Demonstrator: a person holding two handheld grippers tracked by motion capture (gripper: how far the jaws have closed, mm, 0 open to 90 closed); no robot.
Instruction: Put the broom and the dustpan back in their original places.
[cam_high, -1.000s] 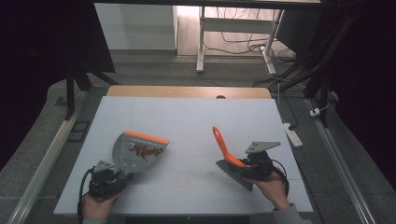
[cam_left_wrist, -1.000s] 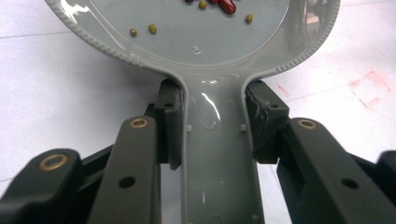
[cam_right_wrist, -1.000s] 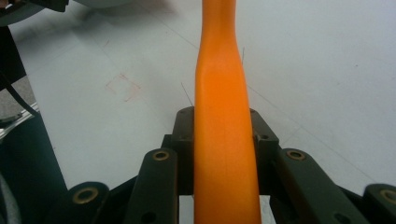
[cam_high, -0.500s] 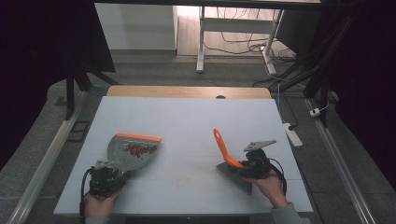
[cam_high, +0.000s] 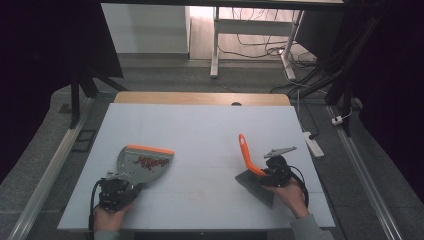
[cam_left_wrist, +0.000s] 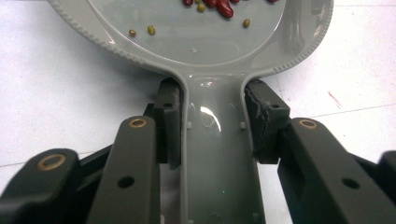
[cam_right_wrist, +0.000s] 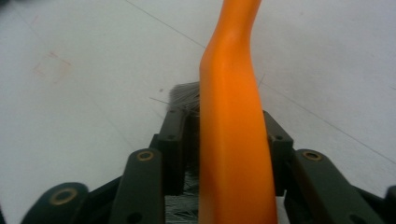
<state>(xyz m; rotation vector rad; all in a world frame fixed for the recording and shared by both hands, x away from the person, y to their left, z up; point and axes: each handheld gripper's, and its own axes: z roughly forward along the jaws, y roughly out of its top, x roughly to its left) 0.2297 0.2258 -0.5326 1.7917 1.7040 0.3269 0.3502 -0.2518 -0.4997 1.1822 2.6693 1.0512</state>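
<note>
At the left of the pale grey desk (cam_high: 200, 125), the left hand-held gripper (cam_high: 116, 190) is clamped on the handle of the grey plastic dustpan with an orange lip (cam_high: 145, 160). It lies flat, which probably keeps the red beans (cam_high: 147, 161) (a few green ones among them) from spilling. Well to the dustpan's right, the right hand-held gripper (cam_high: 272, 172) straddles the orange-handled grey-bristled brush (cam_high: 247, 155). Its jaws have just been opening, with a gap beside the handle, apparently setting the brush down.

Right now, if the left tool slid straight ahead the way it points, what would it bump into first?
Nothing separate: the left tool already clamps the grey plastic dustpan by its handle. Beyond the dustpan's orange edge, the white table looks free.
</note>
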